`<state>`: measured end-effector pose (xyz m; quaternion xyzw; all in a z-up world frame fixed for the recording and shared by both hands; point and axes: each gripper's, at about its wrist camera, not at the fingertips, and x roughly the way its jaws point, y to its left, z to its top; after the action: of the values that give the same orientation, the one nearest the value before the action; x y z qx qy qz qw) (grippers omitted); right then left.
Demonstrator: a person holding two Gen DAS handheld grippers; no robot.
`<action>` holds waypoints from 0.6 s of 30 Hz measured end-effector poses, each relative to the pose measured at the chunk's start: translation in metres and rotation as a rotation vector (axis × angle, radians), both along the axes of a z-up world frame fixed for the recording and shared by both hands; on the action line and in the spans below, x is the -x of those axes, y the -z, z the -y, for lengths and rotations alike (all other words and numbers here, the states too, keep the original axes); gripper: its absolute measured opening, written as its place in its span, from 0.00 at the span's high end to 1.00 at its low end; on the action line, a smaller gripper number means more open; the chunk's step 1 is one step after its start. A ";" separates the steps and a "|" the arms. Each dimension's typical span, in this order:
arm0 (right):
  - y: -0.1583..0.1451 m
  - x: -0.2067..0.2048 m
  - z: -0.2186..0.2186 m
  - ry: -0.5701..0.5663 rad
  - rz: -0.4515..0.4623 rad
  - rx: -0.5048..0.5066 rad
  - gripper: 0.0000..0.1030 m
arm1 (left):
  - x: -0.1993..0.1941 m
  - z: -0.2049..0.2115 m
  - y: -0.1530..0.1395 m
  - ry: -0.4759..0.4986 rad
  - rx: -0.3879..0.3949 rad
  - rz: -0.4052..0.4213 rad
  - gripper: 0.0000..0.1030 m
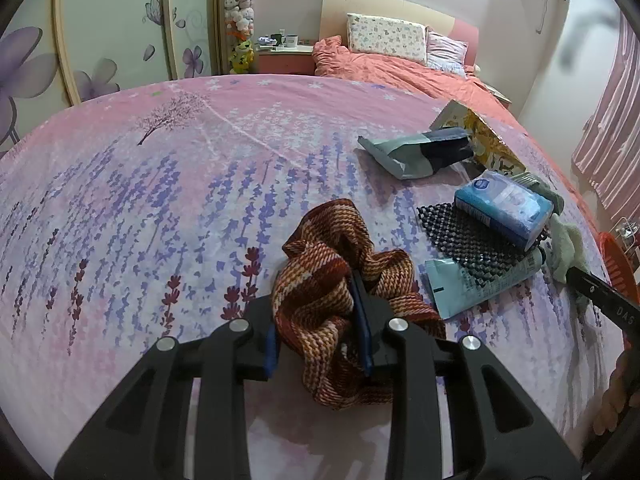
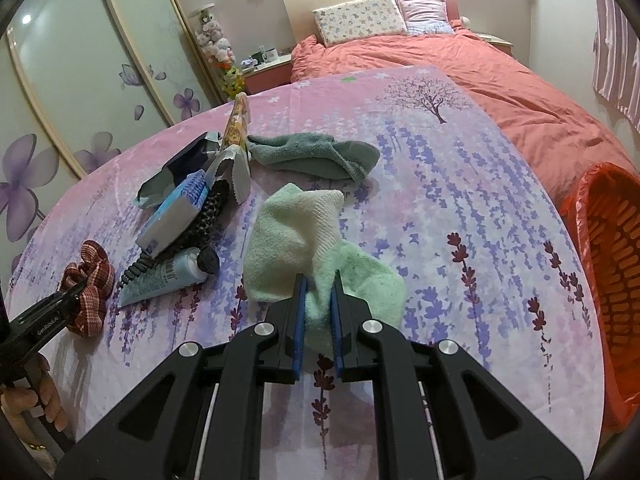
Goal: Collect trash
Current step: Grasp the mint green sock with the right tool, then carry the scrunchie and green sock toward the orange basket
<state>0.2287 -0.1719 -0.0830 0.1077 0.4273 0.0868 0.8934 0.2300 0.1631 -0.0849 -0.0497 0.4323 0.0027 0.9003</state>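
1. Left tool [image 1: 320, 320] is clamped on a red-brown woven scrunchie [image 1: 340, 280]; blue pads press its bunched fabric on both sides. It sits on the purple-pink floral sheet [image 1: 160, 200], near centre of the left wrist view.
2. Right tool [image 2: 319, 304] has its jaws nearly together, clamped on a fold of a pale green sock [image 2: 304, 240]. The rest of the sock lies spread on the sheet just beyond the tips.
3. Dark green sock [image 2: 316, 154] lies farther off, behind the pale one, apart from it.
4. Trash cluster is left of the pale sock in the right wrist view: blue squeeze tube [image 2: 168, 276] nearest, black mesh mat [image 2: 208, 208] over it, blue-white pack [image 2: 176, 208] on the mat.
5. Farther in that cluster: crumpled grey-green pouch [image 2: 180, 168] and a yellow printed wrapper [image 2: 236, 124] standing tilted.
6. Orange basket [image 2: 616, 260] with an orange liner stands at the far right edge of the sheet, well apart from both tools.
7. A hand [image 2: 36, 400] grips the left tool's handle, low left in the right wrist view.
8. Bed with coral duvet [image 2: 480, 72] and pillows sits in the background.
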 end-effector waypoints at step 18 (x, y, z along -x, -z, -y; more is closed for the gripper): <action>-0.025 0.031 0.012 0.013 0.095 0.000 0.92 | 0.016 -0.013 -0.017 0.024 0.070 0.058 0.78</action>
<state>0.1979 -0.1835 -0.0581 0.1065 0.3837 0.0859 0.9133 0.2137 0.1762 -0.0678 -0.0759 0.4066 -0.0247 0.9101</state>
